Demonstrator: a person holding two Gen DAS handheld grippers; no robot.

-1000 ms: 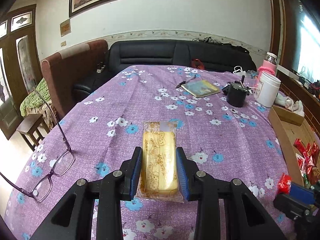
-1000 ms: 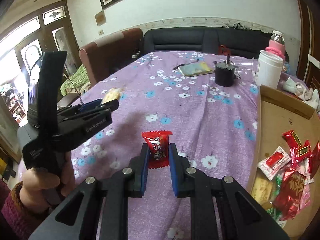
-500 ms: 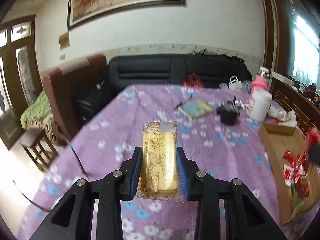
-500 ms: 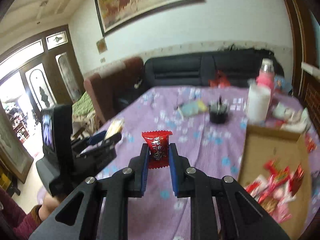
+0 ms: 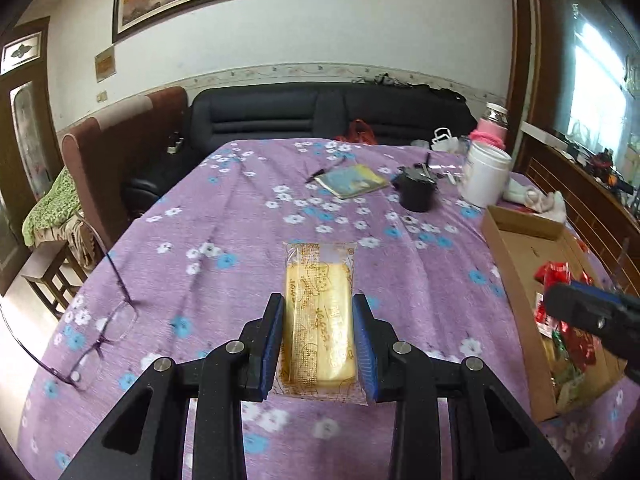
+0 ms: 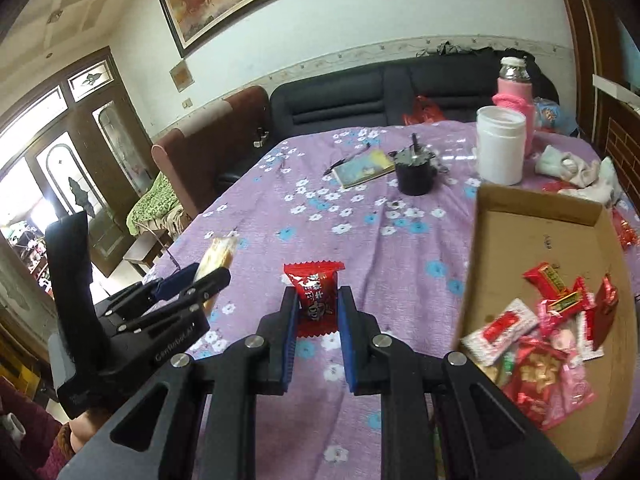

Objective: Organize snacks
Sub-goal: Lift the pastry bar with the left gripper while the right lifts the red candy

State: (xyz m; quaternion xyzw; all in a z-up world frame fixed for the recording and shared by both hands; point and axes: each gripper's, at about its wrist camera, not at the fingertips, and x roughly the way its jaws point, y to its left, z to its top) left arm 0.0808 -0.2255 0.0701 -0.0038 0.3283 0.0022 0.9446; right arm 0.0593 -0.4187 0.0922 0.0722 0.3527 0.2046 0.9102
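My left gripper (image 5: 319, 304) is shut on a yellow cake bar in a clear wrapper (image 5: 319, 316), held above the purple flowered tablecloth (image 5: 240, 240). My right gripper (image 6: 318, 294) is shut on a small red wrapped candy (image 6: 315, 296), also held over the cloth. A shallow cardboard box (image 6: 536, 232) to the right holds several red and pink snack packets (image 6: 560, 308). In the right wrist view the left gripper (image 6: 208, 276) shows at the left with the cake bar (image 6: 218, 256) sticking out. The right gripper's dark tip (image 5: 592, 312) shows over the box (image 5: 516, 280) in the left wrist view.
Spectacles (image 5: 96, 336) lie near the table's left edge. At the far end stand a booklet with a pen (image 6: 362, 168), a black pot (image 6: 414, 172), a white jar (image 6: 500, 144) and a pink bottle (image 6: 516, 92). Crumpled cloth (image 6: 576, 168) lies behind the box. A sofa (image 5: 320, 112) stands beyond.
Both grippers have risen off the cloth with their snacks still held. The box has come closer into view on the right in both views.
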